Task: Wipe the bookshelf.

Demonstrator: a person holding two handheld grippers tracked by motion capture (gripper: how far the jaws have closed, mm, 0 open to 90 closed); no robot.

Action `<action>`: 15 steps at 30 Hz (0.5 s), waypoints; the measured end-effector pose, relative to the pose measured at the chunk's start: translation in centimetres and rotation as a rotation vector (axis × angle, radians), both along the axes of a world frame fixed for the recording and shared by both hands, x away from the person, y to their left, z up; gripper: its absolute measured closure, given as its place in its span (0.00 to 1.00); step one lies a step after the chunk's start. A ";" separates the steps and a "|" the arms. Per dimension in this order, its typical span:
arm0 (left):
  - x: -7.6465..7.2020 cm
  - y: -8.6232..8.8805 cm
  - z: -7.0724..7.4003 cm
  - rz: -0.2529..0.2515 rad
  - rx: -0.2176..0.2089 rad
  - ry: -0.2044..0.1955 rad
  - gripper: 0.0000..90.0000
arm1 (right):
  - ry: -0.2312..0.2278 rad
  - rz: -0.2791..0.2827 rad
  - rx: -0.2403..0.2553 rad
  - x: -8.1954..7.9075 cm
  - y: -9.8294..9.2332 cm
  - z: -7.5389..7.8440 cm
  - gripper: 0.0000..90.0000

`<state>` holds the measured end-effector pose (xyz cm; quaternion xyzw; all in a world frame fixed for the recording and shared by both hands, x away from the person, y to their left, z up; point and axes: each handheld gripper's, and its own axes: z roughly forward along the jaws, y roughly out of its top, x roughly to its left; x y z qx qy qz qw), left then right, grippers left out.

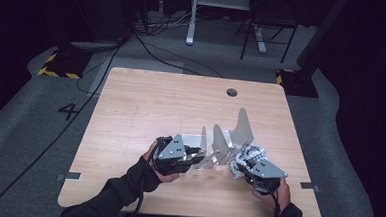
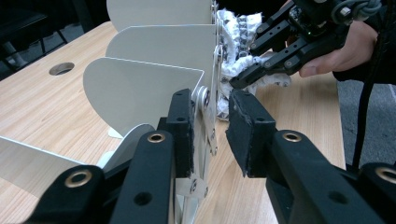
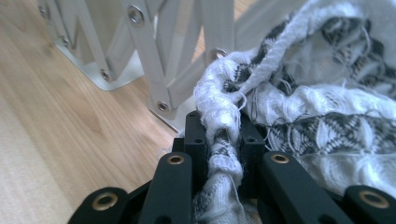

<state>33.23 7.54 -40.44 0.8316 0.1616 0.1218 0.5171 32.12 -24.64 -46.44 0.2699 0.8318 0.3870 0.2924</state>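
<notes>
On the near half of the worktop (image 1: 146, 106) stands a white folding rack (image 1: 224, 140) with upright fins. The left gripper (image 2: 210, 128) straddles its hinged side frame, fingers (image 2: 184, 133) narrow, seemingly touching on one side only. The right gripper (image 3: 218, 140) pinches a black-and-white knitted cloth (image 3: 327, 107), just right of the rack.

High view: from above the person's side, facing forward and down on the whole table (image 1: 130, 115), far off.
Left gripper view: rides low over the tabletop, facing along its jaws at the white metal rack (image 2: 154, 79), very near.
Right gripper view: closest of all, facing the black-and-white cloth (image 3: 299, 107).
Shared: all three take in rack and cloth; the left gripper view also catches the right gripper (image 2: 243, 81).
</notes>
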 end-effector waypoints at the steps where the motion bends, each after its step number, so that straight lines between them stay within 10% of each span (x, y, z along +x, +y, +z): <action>1: 0.0 0.0 0.0 0.001 -0.001 0.000 0.80 | -0.001 -0.011 -0.008 0.2 -0.1 0.0 0.88; 8: 0.0 -0.3 -0.1 0.015 -0.006 -0.002 0.82 | -0.050 -0.101 0.095 0.8 -2.2 1.8 0.88; 15: -0.1 -0.3 -0.1 0.022 -0.008 -0.006 0.82 | -0.136 -0.049 0.144 -1.3 -1.7 4.1 0.88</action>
